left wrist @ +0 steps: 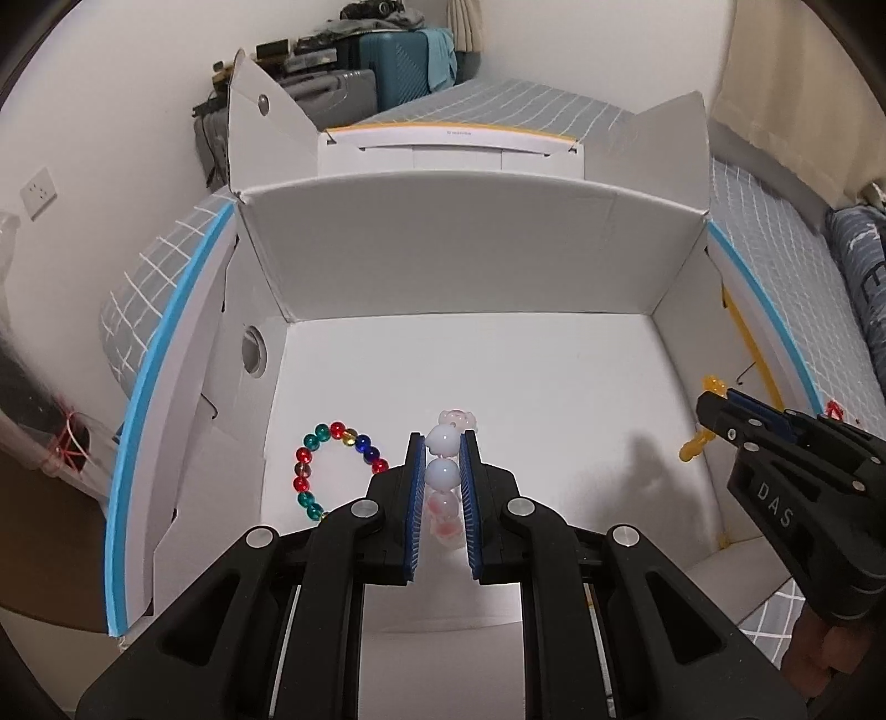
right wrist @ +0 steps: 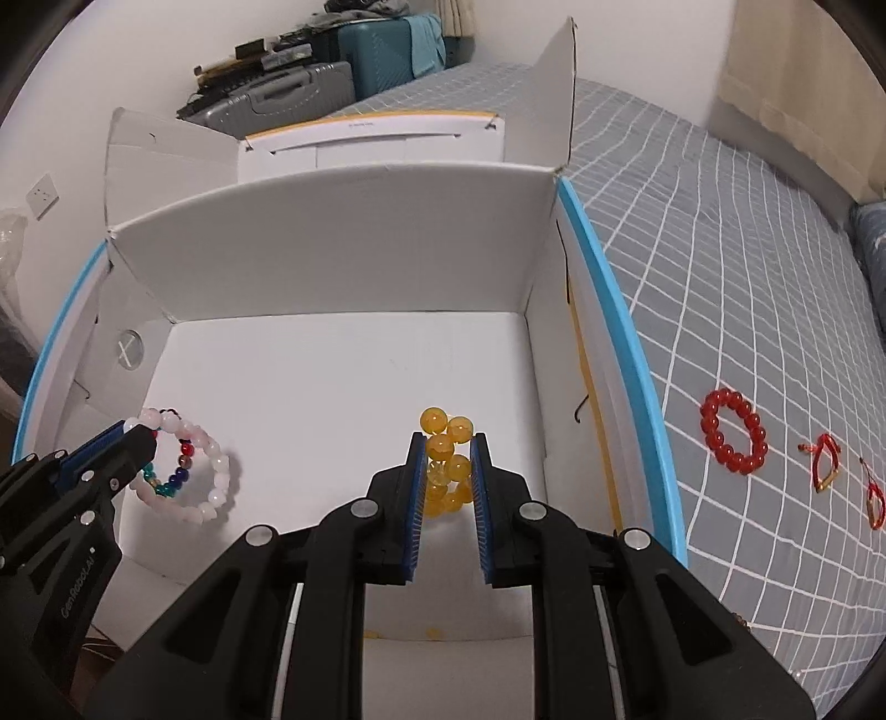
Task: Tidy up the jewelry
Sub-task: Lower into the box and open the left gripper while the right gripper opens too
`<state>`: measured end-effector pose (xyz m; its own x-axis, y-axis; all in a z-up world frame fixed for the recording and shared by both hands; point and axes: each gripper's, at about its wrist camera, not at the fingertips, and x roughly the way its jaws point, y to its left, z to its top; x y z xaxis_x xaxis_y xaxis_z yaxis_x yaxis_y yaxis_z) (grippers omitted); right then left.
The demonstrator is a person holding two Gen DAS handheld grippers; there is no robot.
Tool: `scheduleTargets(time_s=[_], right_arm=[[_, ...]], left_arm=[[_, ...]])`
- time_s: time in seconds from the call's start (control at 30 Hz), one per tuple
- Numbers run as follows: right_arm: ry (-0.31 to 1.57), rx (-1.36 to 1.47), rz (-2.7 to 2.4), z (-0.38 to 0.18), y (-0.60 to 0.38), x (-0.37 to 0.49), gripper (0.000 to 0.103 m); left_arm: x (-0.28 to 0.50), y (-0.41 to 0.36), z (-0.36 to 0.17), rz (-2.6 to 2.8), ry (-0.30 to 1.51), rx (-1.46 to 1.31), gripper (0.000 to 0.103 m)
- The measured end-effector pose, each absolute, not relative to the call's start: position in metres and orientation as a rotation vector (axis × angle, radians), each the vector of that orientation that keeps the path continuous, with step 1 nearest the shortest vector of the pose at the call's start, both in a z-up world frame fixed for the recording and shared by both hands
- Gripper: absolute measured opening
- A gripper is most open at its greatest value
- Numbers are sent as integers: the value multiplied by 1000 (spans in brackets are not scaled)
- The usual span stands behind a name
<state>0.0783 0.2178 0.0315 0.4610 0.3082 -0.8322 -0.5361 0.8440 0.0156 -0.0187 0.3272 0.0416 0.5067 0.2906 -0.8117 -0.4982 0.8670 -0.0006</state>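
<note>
My left gripper (left wrist: 443, 446) is shut on a pale pink bead bracelet (left wrist: 443, 476) and holds it inside the open white box (left wrist: 443, 249), near its left side. A multicoloured bead bracelet (left wrist: 332, 471) lies on the box floor just left of it. My right gripper (right wrist: 448, 443) is shut on a yellow bead bracelet (right wrist: 446, 459) over the right part of the box floor. In the right wrist view the pink bracelet (right wrist: 210, 487) hangs from the left gripper (right wrist: 135, 429) above the multicoloured one (right wrist: 174, 479).
The box sits on a grey checked bed cover (right wrist: 720, 249). A red bead bracelet (right wrist: 733, 439) and two small red cord pieces (right wrist: 824, 462) lie on the cover to the right of the box. Suitcases (right wrist: 376, 50) stand at the back wall.
</note>
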Motion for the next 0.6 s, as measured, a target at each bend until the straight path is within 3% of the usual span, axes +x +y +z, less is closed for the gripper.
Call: scheduleTargets(time_s=[0.4,0.47,0.53,0.6], right_arm=[[944,-265,521,34,223,76,20],[936,-248,522,38,221,75,33],[919,-224,524,45,217,73,47],[894,-210,510,52,213,71,61]], left_arm=[[-22,332,48,497,903,-260,16],[-24,332,50,499,905,-266,26],[-28,331,54,504,889,-272,48],[-31,330,59,507,869,-268,59]])
